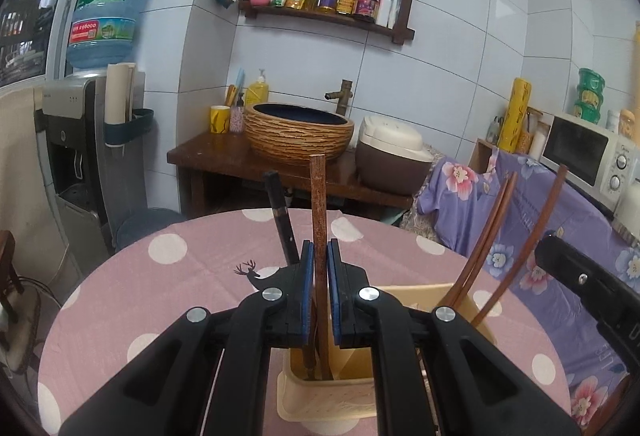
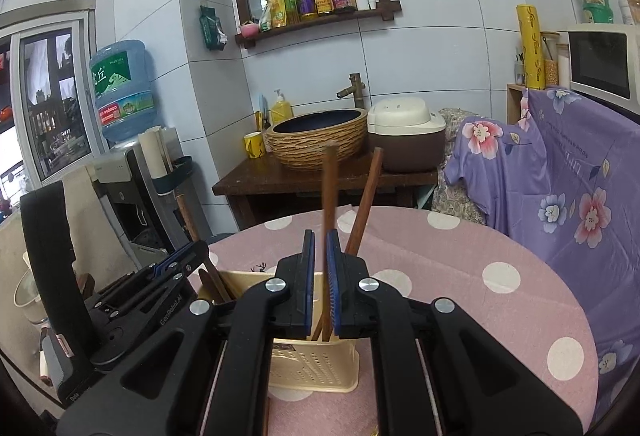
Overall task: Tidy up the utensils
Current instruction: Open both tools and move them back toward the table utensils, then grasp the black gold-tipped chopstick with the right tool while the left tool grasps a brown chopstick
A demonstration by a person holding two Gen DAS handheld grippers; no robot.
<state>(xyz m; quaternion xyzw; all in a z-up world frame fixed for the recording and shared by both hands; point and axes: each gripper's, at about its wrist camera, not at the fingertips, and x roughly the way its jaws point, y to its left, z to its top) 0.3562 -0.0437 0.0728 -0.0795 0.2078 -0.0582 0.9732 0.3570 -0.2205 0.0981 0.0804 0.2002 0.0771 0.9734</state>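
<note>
A cream plastic utensil holder (image 1: pixel 320 396) stands on the pink dotted table (image 1: pixel 140 296); it also shows in the right wrist view (image 2: pixel 312 368). My left gripper (image 1: pixel 320 260) is shut on an upright brown wooden utensil handle (image 1: pixel 318 203) whose lower end is inside the holder. A dark-handled utensil (image 1: pixel 280 211) stands just left of it. Two brown chopsticks (image 1: pixel 492 232) lean in the holder's right compartment. My right gripper (image 2: pixel 320 248) is shut on an upright brown chopstick (image 2: pixel 330 187) that reaches into the holder; a second chopstick (image 2: pixel 366 195) leans beside it. The left gripper's body (image 2: pixel 132 296) shows at left.
A wooden stand with a woven basin (image 1: pixel 298 133) and a rice cooker (image 1: pixel 392 155) is behind the table. A water dispenser (image 1: pixel 76 139) stands at left. A purple flowered cloth (image 2: pixel 560 175) and microwave (image 1: pixel 584 151) are at right.
</note>
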